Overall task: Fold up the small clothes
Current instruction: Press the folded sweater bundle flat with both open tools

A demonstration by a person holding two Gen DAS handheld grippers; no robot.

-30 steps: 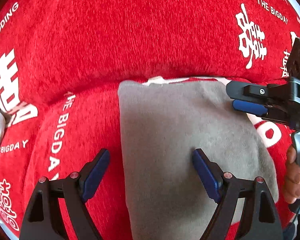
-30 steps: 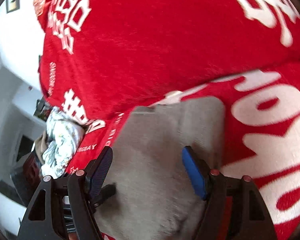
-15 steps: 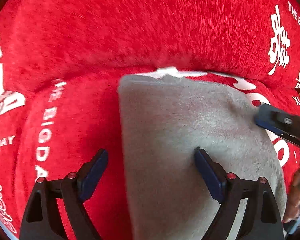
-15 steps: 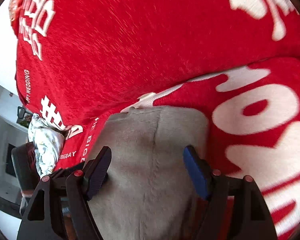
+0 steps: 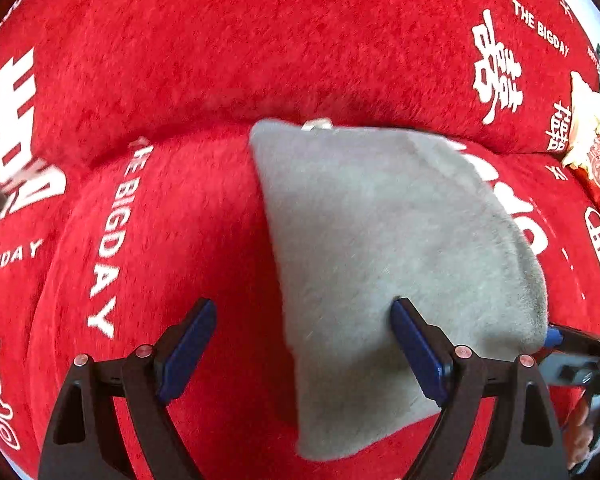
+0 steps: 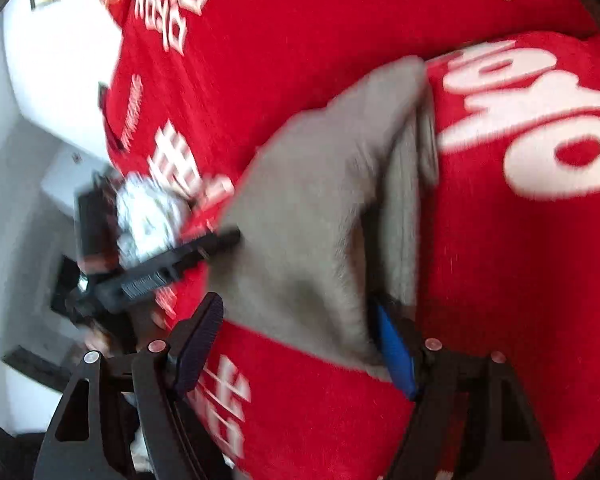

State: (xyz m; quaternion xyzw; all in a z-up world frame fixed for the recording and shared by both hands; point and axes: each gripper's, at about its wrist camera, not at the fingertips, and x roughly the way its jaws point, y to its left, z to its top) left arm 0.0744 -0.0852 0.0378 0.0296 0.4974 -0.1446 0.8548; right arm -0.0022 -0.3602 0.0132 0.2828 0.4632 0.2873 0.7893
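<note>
1. I see the grey garment [image 5: 384,240] lying on the red plush cover [image 5: 180,220] of the seat, its far edge right up against the crease where the seat meets the backrest. It looks already folded into a compact slab, with a small white tag showing at the far edge.

2. My left gripper [image 5: 304,344] is spread wide. Its right finger rests on or just over the cloth and its left finger stands over bare red cover, so it grips nothing.

3. My right gripper [image 6: 296,344] is also spread. In the right wrist view the garment's right edge appears raised into a fold beside the blue pad [image 6: 394,354], which sits against or under that edge. The view is blurred, so I cannot tell whether the pad carries the cloth or only touches it.

4. I judge that I am partway through a fold, at the near right corner of the garment.

5. Next, I need to close the right tongs on that raised edge, carry it across toward the left edge, and use the left tongs to pin the cloth flat.

6. A patterned white bundle [image 6: 148,216] lies toward the left end of the seat.
</note>
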